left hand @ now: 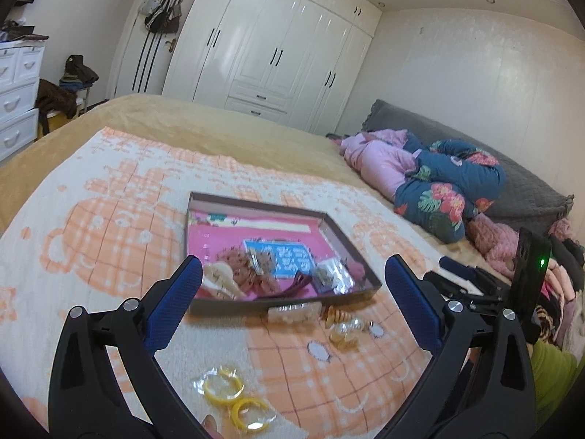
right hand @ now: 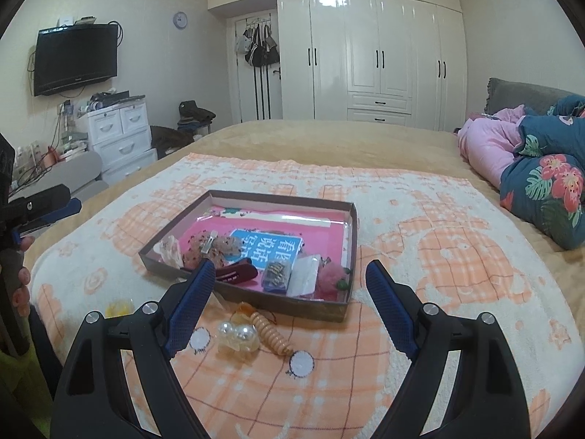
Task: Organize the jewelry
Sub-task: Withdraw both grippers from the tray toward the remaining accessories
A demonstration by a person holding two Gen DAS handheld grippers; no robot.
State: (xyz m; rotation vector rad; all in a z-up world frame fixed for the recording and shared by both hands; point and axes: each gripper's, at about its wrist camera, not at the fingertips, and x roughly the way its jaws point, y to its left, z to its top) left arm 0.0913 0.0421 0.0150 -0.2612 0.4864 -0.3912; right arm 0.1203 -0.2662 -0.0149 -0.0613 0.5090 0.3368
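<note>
Left gripper [left hand: 292, 300]: held low over the bed, aimed forward and slightly down, blue-padded fingers [left hand: 174, 303] spread wide apart, nothing between them. Seen from the right wrist view it sits at the far left edge, gripped by a bare hand [right hand: 20, 278].

Right gripper [right hand: 289, 307]: hovers above the blanket [right hand: 457, 256], pointed at the near wall of the tray, fingers wide apart and empty.

Tray [right hand: 252, 300]: shallow brown box with pink lining, lying flat on the orange-and-cream blanket. Holds hair clips, a dark red clip [right hand: 236, 273], small clear packets and a pink pompom [right hand: 331, 277].

Loose pieces on the blanket, just in front of the tray: pearl clip [right hand: 236, 336], peach spiral hair tie [right hand: 272, 333], amber clip [right hand: 243, 312].

Yellow hoops [left hand: 234, 398]: in clear wrapping, near the left gripper's base.
</note>
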